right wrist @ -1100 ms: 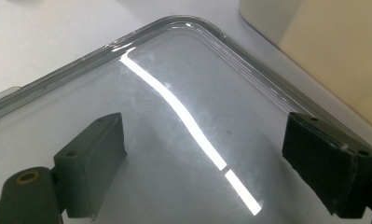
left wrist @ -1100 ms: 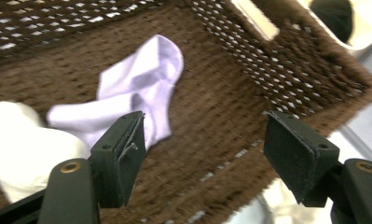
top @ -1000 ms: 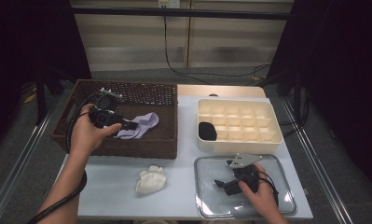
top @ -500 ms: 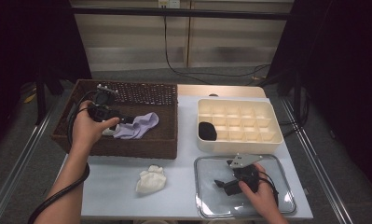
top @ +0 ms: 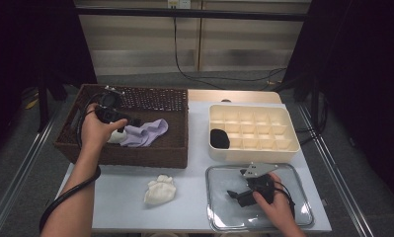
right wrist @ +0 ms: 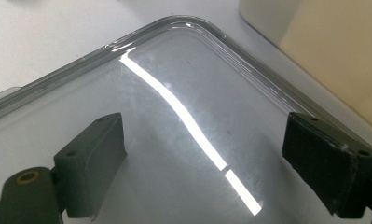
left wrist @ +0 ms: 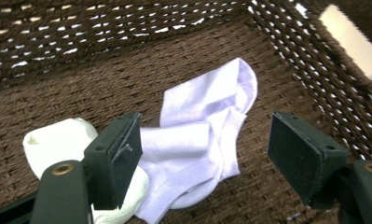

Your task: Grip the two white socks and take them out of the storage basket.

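The left gripper point(left wrist: 200, 158) had moved back from the basket's middle and sunk lower into the wicker basket point(top: 155, 101), its fingers point(left wrist: 113, 161) spread wide around the lavender sock point(left wrist: 197, 144) without pinching it. The sock lay on the basket floor, touching a white sock point(left wrist: 53, 140). A pickup looked close. The right gripper point(right wrist: 211, 172) had kept resting over the clear lid point(right wrist: 174, 70) on the surface, fingers spread and empty.

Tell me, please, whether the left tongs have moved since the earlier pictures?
Yes: the left tongs have slid leftward along the brown basket, down toward the lilac sock.
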### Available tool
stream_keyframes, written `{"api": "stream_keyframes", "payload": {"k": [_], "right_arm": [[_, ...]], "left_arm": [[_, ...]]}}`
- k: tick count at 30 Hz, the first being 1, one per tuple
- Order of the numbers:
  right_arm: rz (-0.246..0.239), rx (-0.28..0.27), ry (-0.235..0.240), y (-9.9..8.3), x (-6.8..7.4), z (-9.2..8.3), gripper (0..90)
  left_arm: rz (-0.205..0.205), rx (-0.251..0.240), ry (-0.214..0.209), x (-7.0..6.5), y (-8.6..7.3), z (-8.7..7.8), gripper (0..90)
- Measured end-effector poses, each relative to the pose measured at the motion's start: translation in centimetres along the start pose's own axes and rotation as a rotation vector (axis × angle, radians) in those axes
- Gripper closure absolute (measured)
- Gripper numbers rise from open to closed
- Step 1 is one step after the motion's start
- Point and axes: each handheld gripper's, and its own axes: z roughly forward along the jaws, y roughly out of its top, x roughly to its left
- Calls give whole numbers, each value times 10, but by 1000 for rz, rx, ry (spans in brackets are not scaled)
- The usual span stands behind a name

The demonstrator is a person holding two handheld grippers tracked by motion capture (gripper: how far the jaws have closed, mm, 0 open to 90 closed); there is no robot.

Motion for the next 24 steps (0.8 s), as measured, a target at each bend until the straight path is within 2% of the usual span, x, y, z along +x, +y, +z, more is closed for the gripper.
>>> {"api": "stream_keyframes", "payload": {"k": [2,7,9,17,24], "right_arm": [[0,0,0,0,0,0,125],[1,0,1,0,0,0,125],[1,0,2,0,0,0,125],[2,0,2,0,0,0,125],[4,2,2,0,0,0,125]], "left_arm": [[-8,0,16,3,-1,2,261],[-34,-4,27,10,0,4,263],[-43,0,20,13,1,4,263],[-67,7,46,22,2,8,263],[-55,25,69,24,5,12,264]]}}
